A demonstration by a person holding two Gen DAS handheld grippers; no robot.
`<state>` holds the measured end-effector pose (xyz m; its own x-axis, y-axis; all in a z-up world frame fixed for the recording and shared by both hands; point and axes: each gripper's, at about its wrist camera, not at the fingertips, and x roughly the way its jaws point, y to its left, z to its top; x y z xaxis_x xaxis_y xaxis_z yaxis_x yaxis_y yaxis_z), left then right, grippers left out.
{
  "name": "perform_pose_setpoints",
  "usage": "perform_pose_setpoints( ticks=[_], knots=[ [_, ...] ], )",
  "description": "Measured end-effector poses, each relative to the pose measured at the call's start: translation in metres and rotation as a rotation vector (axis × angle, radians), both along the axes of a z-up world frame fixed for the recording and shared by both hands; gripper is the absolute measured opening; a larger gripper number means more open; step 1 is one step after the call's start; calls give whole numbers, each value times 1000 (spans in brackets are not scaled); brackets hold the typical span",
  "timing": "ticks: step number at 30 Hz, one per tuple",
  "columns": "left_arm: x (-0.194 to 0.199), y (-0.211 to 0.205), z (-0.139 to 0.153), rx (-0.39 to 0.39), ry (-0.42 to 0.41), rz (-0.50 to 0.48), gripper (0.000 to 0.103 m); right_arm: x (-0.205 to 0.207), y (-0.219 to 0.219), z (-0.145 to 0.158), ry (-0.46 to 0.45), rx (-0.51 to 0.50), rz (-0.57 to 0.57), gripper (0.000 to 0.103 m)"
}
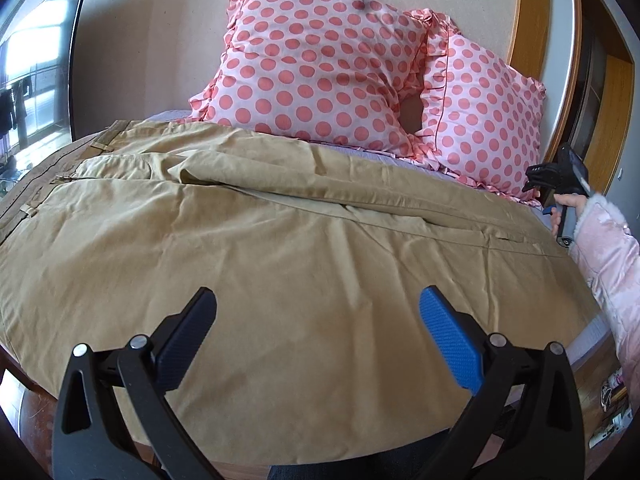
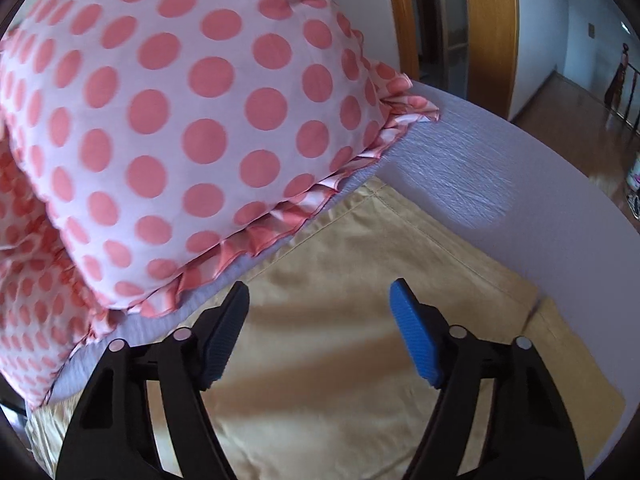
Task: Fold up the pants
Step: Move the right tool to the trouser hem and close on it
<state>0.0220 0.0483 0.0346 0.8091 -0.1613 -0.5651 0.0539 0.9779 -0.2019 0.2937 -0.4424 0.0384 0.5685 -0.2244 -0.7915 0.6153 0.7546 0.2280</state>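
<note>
Tan pants (image 1: 280, 240) lie spread across the bed, waistband at the far left and legs running to the right. My left gripper (image 1: 318, 300) is open and empty, hovering over the near leg. My right gripper (image 2: 320, 292) is open and empty above the leg cuffs (image 2: 360, 340); it also shows in the left wrist view (image 1: 534, 182) at the right, held by a hand in a pink sleeve, over the far leg ends.
Two pink polka-dot pillows (image 1: 320, 64) lean on the wall behind the pants; one (image 2: 180, 120) lies close to my right gripper. Lilac bed sheet (image 2: 500, 184) borders the cuffs. A wooden door frame (image 2: 488, 32) and floor lie beyond. A window (image 1: 36, 80) is at the left.
</note>
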Motion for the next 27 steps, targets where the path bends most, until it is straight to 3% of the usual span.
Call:
perform_pose_setpoints(
  ticks=[4, 9, 11, 12, 13, 17, 22, 24, 27],
  knots=[
    [8, 7, 4, -13, -23, -13, 101, 46, -22, -27, 72, 36, -74, 68],
    [14, 9, 5, -21, -59, -35, 101, 71, -20, -38, 149, -132, -109, 64],
    [18, 9, 4, -22, -52, -31, 101, 66, -19, -41, 116, -166, -100, 41],
    [19, 10, 2, -27, -46, -30, 101, 61, -22, -41, 92, -160, -91, 19],
    [20, 11, 1, -34, -42, -29, 101, 55, -27, -42, 64, -127, -82, 12],
    [15, 20, -1, -56, -41, -5, 101, 0, -51, -37, -160, 84, -49, 5],
    [3, 37, -1, -97, -63, 44, 101, -124, -51, -10, -443, 220, 36, 5],
    [1, 41, -1, -113, -64, 53, 101, -172, -33, -6, -459, 252, 46, 5],
    [1, 42, 2, -125, -70, 68, 101, -223, -19, -23, -407, 311, 46, 5]
  ],
)
